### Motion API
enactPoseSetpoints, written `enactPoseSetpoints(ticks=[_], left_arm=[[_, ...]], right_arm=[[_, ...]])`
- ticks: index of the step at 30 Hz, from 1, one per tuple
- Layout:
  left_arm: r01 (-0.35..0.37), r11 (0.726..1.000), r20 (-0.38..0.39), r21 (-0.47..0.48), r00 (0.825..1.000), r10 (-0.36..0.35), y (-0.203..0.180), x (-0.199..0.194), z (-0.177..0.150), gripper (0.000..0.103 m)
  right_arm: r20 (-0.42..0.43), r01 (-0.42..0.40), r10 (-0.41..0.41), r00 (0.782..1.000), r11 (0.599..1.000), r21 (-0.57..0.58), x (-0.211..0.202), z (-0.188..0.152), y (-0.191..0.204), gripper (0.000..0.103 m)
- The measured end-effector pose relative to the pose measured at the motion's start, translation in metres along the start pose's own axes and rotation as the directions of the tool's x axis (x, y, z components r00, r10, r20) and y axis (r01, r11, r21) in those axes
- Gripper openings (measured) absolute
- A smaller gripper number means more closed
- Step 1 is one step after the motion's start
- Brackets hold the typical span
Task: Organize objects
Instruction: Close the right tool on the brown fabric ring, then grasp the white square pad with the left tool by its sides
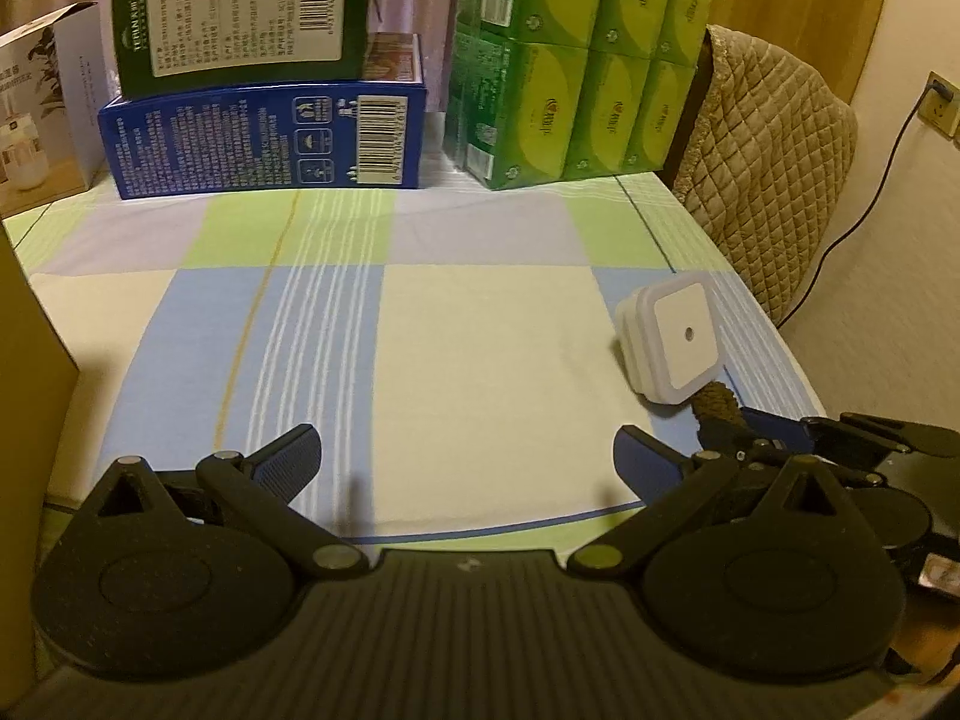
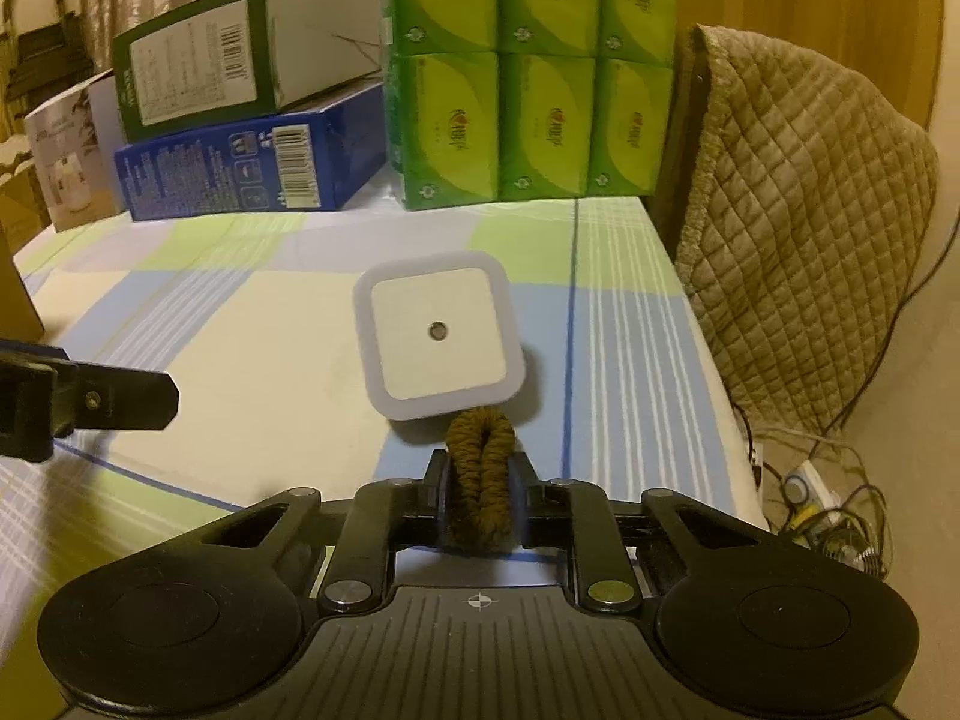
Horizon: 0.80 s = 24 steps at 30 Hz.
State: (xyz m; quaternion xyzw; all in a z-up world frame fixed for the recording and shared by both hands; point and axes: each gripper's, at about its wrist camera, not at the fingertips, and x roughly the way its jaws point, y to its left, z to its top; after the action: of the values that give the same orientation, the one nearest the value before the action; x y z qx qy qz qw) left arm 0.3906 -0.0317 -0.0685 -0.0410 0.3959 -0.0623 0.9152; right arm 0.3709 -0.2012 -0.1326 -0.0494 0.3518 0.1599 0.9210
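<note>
A checked cloth (image 1: pixel 480 360) in pale blue, lime green, cream and lilac, with white stripes, covers the counter. On it sits a white square night light (image 2: pixel 441 333) with a dark centre dot, beside a brown hair tie (image 2: pixel 480 480). Behind stand green tissue packs (image 2: pixel 528 72), a royal-blue box (image 1: pixel 264 138) and a dark green box (image 1: pixel 240 6). A tan quilted cover (image 2: pixel 798 222) drapes a chair.

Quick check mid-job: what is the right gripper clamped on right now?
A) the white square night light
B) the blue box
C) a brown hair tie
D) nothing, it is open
C: in the right wrist view the right gripper is shut on the brown hair tie, just short of the white night light.
</note>
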Motion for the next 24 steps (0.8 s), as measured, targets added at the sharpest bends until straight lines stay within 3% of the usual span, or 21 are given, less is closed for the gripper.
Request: enactPoseSetpoints(ticks=[8,12,20,24], left_arm=[[0.083,0.996,0.008,0.021,0.996,-0.083,-0.027,0.015,0.012,0.1],[0.131,0.991,-0.003,0.027,0.991,-0.131,-0.043,0.03,0.02,0.093],[0.179,0.983,-0.01,0.043,0.984,-0.179,-0.073,0.054,0.03,0.086],[0.165,0.986,-0.013,0.032,0.986,-0.164,-0.081,0.066,0.034,0.085]], right_arm=[[0.024,0.054,-0.057,0.998,0.994,0.097,-0.015,0.006,-0.03,0.015],[0.013,0.064,-0.066,0.998,0.989,0.13,-0.015,0.005,-0.044,0.015],[0.0,0.057,-0.058,0.998,0.985,0.163,-0.015,0.001,-0.055,0.015],[-0.005,0.062,-0.062,0.998,0.982,0.178,-0.014,0.0,-0.059,0.015]])
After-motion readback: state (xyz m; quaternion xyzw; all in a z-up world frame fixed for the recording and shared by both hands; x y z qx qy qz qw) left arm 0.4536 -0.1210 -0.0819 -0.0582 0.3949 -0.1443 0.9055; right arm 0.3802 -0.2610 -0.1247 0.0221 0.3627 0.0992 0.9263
